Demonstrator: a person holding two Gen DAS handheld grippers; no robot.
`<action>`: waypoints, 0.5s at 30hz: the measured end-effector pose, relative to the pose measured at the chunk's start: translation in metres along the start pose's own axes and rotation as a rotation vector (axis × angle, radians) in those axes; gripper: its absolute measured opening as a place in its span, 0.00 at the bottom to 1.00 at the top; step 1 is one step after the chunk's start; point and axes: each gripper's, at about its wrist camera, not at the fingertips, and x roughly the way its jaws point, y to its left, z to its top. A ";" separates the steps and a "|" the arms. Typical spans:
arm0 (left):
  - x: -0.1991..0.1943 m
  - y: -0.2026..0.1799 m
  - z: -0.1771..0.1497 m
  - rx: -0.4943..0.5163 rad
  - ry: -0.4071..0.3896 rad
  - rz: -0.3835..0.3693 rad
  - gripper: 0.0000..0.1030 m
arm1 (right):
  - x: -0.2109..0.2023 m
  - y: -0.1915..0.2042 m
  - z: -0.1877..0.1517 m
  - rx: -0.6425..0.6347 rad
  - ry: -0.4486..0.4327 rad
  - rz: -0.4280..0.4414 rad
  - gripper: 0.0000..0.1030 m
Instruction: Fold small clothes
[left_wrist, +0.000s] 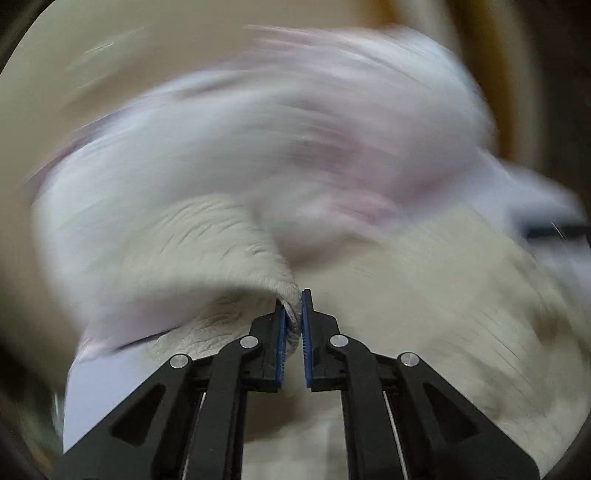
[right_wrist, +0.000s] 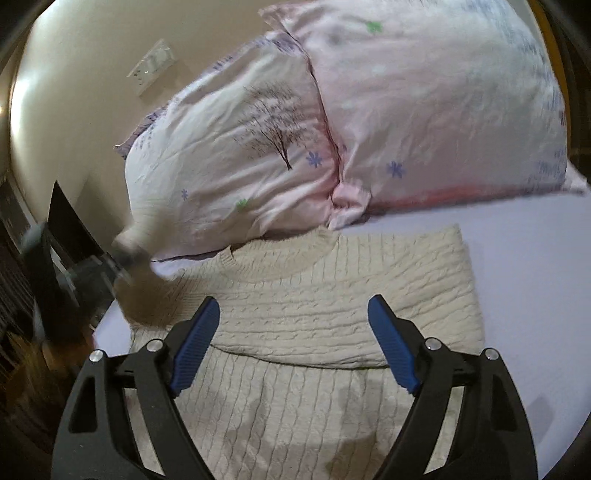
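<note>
One sweater (right_wrist: 332, 295), two pillows (right_wrist: 236, 155), left gripper (left_wrist: 293, 310) pinching knit.

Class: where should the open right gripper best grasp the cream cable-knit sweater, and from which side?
Probably the cream cable-knit sweater's right folded edge, approached from the right over bare sheet: it lies flat and unobstructed. The right gripper hovers open.

The cream cable-knit sweater (right_wrist: 332, 295) lies on the pale lavender bed sheet (right_wrist: 524, 280), its collar toward the two floral-print pillows (right_wrist: 424, 103) set side by side behind it, along the bed's far edge.
</note>
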 end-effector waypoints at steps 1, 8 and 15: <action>0.009 -0.031 -0.003 0.077 0.032 -0.045 0.09 | 0.004 -0.009 0.001 0.038 0.024 0.001 0.80; -0.021 -0.021 -0.040 -0.035 0.072 -0.154 0.44 | 0.021 -0.065 0.000 0.268 0.132 0.029 0.55; -0.065 0.058 -0.107 -0.359 0.163 -0.145 0.49 | 0.042 -0.080 0.000 0.398 0.165 0.029 0.38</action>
